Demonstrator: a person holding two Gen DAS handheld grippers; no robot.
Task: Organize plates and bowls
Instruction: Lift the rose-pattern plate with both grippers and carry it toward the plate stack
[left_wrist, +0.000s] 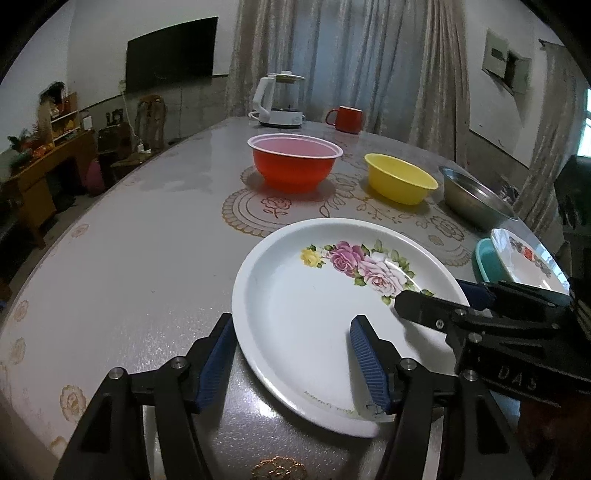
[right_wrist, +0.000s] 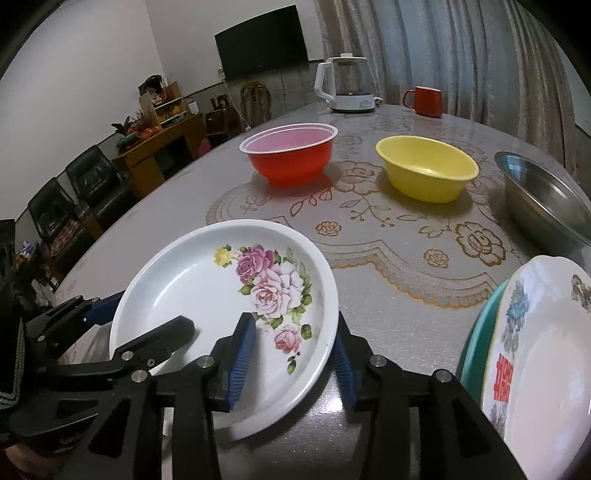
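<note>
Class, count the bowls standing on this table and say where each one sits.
3. The red bowl stands farthest left, nearest the kettle; the yellow bowl is to its right; the steel bowl is at the right edge. More could be hidden outside the frame.

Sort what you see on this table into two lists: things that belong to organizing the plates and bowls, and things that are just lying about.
Belong to the job:
rose plate, with both tongs straddling its rim
red bowl
yellow bowl
steel bowl
second floral plate
teal dish under it

Just lying about:
white kettle
red mug
</note>
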